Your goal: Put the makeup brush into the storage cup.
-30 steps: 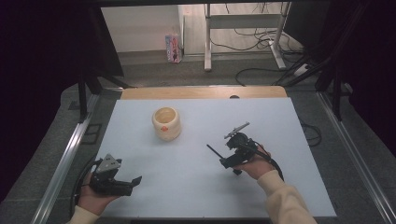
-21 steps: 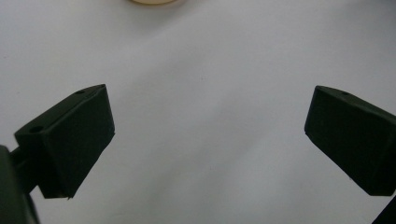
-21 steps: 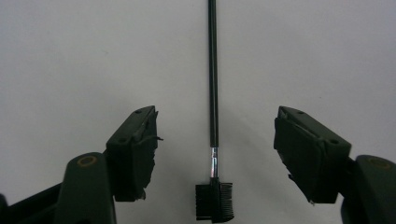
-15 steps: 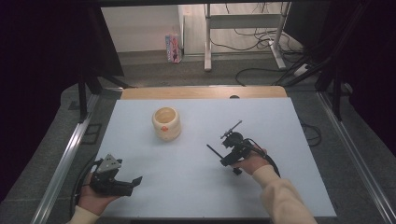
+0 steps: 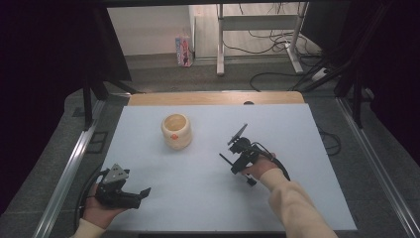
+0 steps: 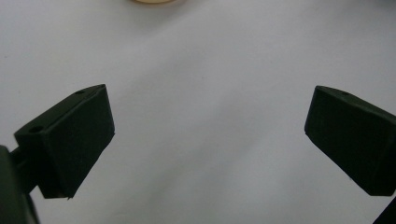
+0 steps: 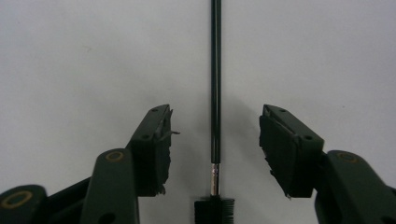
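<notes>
A thin black rod (image 7: pixel 215 56) with a silver collar and a ribbed black end lies on the white table (image 5: pixel 198 168). It runs straight up the middle of the right gripper view. My right gripper (image 7: pixel 215 122) straddles it, one jaw on each side, and neither pad touches it. Those jaws have just been closing. In the high view the right gripper (image 5: pixel 231 148) sits right of centre, low over the table. At the front left my left gripper (image 5: pixel 141 193) rests on the table in the person's hand. Its jaws (image 6: pixel 210 140) stand wide open with nothing but bare table between them.
A cream wooden cup (image 5: pixel 176 131) stands upright at the back of the table, left of centre; its base shows at the top edge of the left gripper view (image 6: pixel 152 1). Metal rails (image 5: pixel 74 163) border the table's sides. Cables lie on the floor behind.
My right gripper has shifted a little left and down toward the table, and its jaws have narrowed. The left gripper has stayed put.
</notes>
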Available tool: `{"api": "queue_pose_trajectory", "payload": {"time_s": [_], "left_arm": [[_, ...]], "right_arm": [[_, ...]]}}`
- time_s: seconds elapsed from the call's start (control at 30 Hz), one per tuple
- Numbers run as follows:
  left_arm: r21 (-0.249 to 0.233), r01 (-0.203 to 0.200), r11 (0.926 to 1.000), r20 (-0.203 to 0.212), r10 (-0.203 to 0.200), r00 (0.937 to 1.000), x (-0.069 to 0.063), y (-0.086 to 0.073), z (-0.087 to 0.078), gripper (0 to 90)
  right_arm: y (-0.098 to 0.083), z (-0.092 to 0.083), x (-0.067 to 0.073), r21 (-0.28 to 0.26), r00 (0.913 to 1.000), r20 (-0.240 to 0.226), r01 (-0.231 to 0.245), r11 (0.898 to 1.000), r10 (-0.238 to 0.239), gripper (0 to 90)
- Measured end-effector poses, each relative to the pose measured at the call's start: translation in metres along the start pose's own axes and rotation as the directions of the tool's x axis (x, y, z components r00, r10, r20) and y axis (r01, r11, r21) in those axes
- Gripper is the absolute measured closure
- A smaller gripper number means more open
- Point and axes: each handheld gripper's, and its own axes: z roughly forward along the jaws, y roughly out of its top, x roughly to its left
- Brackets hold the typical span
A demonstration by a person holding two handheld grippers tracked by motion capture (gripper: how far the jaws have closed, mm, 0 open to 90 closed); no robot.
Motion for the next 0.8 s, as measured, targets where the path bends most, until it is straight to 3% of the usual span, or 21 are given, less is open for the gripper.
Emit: {"api": "queue_pose_trajectory", "payload": {"time_s": [0.53, 0.8], "left_arm": [[0.001, -0.002, 1.0000, -0.002, 0.002, 1.0000, 0.000, 0.000, 0.000, 2.4], [-0.004, 0.001, 1.0000, -0.011, -0.001, 0.9999, 0.001, 0.000, -0.001, 2.7]], "right_arm": [[0.002, 0.010, 0.002, 0.084, 0.9998, -0.014, 0.013, 0.996, -0.011, 68.9], [0.002, 0.013, 0.003, 0.104, 0.9993, 0.016, 0.033, 0.994, -0.034, 82.0]]}}
